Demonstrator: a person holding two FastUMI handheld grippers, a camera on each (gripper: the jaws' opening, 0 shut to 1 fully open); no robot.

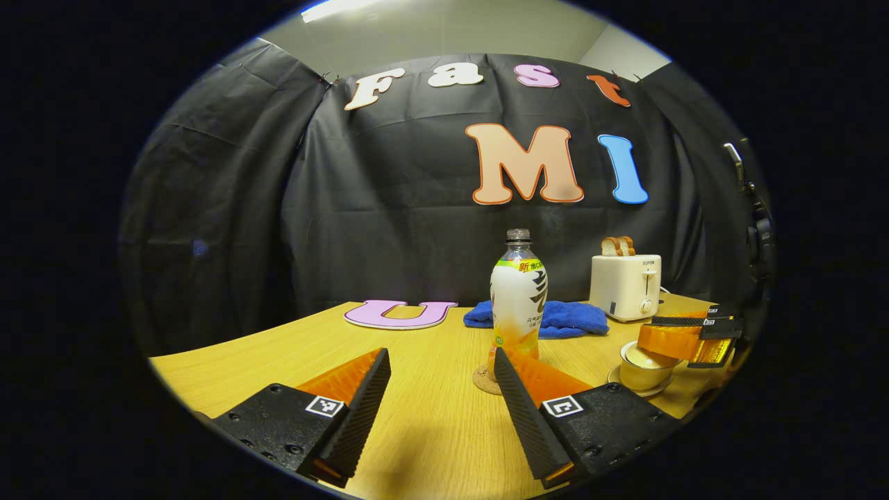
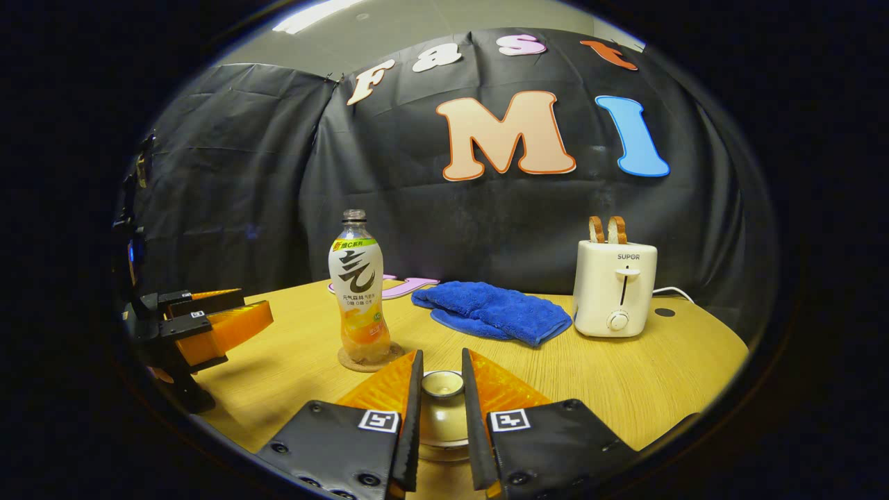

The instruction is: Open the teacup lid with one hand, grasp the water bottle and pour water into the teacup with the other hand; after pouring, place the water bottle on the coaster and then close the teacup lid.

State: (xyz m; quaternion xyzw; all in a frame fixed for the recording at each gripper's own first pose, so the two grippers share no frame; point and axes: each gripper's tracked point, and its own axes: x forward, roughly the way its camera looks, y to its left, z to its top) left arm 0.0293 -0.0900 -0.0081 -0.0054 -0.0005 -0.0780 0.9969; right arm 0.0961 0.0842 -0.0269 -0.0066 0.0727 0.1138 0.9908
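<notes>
1. The water bottle (image 2: 359,290) is seen standing upright on the round coaster (image 2: 368,360), at about 10 o'clock from the right tool (image 2: 442,430) in the right gripper view; the pouring and setting-down steps are judged done, since that is where the task wants the bottle left.
2. The left tool (image 1: 443,417) is held wide open with nothing between its fingers, hovering over the counter (image 1: 430,423), the bottle lying ahead at about 1 o'clock.
3. The right tool is brought narrowly about the lid knob (image 2: 442,383) of the teacup (image 2: 442,423); whether both fingers press on it cannot be told.
4. The lid is judged to be gripped by its knob so that it can be seated squarely on the cup.
5. A blue towel (image 2: 494,310) and a toaster (image 2: 615,288) stand farther back, well apart from the cup.
</notes>
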